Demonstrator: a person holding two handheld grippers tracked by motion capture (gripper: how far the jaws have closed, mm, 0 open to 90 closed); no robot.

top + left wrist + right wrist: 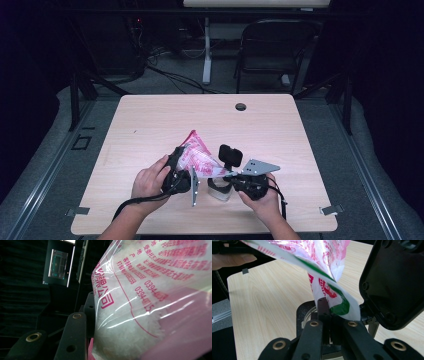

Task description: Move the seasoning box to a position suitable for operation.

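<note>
Right gripper (332, 322) is clamped shut on the bottom corner of the printed plastic bag (199, 159). Left gripper (181, 167) holds the bag's upper part between its jaws. The bag hangs above the table (150, 125), long axis slanting from upper left down to lower right, its low corner pointing into the open-lidded container (220, 189) beneath.

On the counter (150, 120) there are one bag (197, 157) near centre, one lidded jar (220, 189) at about five o'clock from it, two grippers (176, 175) (239, 176), two hands (149, 182) (262, 200), and one chair (272, 47) at twelve o'clock beyond.
</note>
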